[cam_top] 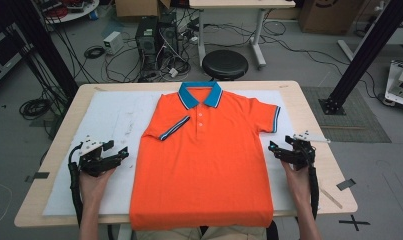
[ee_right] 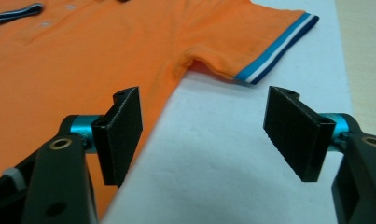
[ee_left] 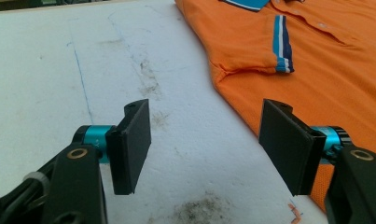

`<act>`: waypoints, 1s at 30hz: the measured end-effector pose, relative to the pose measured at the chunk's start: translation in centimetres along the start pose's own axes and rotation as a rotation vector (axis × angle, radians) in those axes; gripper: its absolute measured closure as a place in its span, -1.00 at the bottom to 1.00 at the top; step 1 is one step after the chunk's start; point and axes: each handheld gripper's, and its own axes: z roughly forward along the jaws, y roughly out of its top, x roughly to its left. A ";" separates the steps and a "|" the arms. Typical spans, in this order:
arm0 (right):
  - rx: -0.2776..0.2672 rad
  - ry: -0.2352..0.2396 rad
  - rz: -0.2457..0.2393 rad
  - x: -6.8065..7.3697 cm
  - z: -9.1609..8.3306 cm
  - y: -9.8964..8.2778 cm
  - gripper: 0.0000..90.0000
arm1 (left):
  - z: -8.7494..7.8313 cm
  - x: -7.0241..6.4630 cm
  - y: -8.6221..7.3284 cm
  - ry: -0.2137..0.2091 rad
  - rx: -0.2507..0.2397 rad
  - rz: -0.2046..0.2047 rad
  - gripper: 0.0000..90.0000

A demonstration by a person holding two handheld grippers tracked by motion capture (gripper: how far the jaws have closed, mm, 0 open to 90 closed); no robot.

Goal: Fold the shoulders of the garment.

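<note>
Hovering beside the orange polo shirt, which lay flat on the white mat with just 1 sleeve folded in, my left gripper and right gripper gaped wide and empty, folding barely begun.

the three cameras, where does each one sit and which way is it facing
High view: above the person's side of the table, facing forward and down on the orange polo shirt; both forearms show, with the left gripper and right gripper.
Left gripper view: rides the left gripper, facing along its open jaws over the white mat toward the shirt's folded sleeve.
Right gripper view: rides the right gripper, facing the shirt's side edge and flat sleeve through open jaws.
All views share the shirt and mat.
</note>
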 end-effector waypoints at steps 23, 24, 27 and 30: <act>0.313 -0.001 0.112 -4.9 7.1 7.7 0.02 | 0.1 -0.1 0.0 0.005 0.007 0.008 -0.23; 0.326 0.003 0.117 -4.9 7.3 7.6 0.04 | 0.1 -0.1 0.0 0.005 0.007 0.008 -0.23; 0.340 -0.002 0.134 -5.1 7.5 7.3 0.10 | 0.0 -0.1 0.0 0.005 0.005 0.008 -0.23; 0.365 0.003 0.132 -5.2 7.8 7.1 0.16 | 0.1 -0.1 0.0 0.005 0.008 0.010 -0.23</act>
